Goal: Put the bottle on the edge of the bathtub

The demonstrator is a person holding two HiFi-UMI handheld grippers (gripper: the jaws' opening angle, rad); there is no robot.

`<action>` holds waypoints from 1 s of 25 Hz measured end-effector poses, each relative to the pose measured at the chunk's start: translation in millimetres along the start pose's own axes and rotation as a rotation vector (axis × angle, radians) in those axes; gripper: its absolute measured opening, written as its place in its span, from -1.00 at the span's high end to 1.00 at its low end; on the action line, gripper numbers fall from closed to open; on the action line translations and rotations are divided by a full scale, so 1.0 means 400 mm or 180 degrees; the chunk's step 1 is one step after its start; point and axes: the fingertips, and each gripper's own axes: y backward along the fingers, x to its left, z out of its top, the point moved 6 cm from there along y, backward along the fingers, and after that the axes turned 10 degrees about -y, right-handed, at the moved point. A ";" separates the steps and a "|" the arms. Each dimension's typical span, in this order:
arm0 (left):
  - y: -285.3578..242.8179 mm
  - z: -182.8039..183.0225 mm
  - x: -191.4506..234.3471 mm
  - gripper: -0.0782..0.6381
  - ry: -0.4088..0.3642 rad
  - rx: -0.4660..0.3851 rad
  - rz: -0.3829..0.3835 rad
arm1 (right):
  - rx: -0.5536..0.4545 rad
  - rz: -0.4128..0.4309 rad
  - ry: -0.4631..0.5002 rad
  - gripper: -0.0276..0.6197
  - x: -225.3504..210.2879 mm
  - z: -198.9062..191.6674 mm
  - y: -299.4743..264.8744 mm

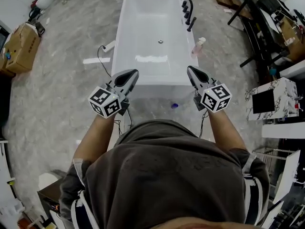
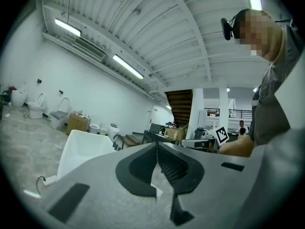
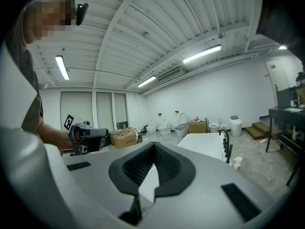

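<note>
Two tools are held up side by side at the near end of a white bathtub [image 1: 125, 32], one in each of the person's hands. The left tool [image 1: 130, 76] has its jaws pressed together: in the left gripper view the dark pads [image 2: 143, 168] meet at their tips with nothing between them. The right tool [image 1: 194, 73] is the same, its pads [image 3: 169, 168] closed on each other and gripping nothing. Both point toward the far end of the tub.

A pink bottle [image 1: 198, 46] with a pale cap stands upright on the right side of the tub, just beside the rim and near the black faucet [image 1: 187, 8]. In the head view it is hard to say whether it rests on the rim or on the grey floor [image 1: 62, 104]. In the right gripper view it shows as a small pale shape [image 3: 237, 162] low beside the tub wall, seemingly on the floor. It is well apart from both tools.

Inside the tub, a round drain [image 1: 160, 41] sits at the middle of the bottom. A cardboard box [image 1: 21, 46] lies on the floor far to the left.
</note>
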 end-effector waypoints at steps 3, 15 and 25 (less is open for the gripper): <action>0.000 0.006 -0.011 0.75 -0.0063 0.0007 -0.0030 | 0.0012 -0.0033 -0.0013 0.94 -0.001 0.008 0.003; -0.003 -0.002 -0.017 0.75 -0.0057 0.0046 -0.0042 | 0.0056 -0.0091 0.0001 0.94 -0.009 0.005 0.014; -0.007 -0.002 -0.021 0.75 -0.0055 0.0054 -0.0060 | 0.0111 -0.0074 0.0054 0.94 -0.002 0.004 0.010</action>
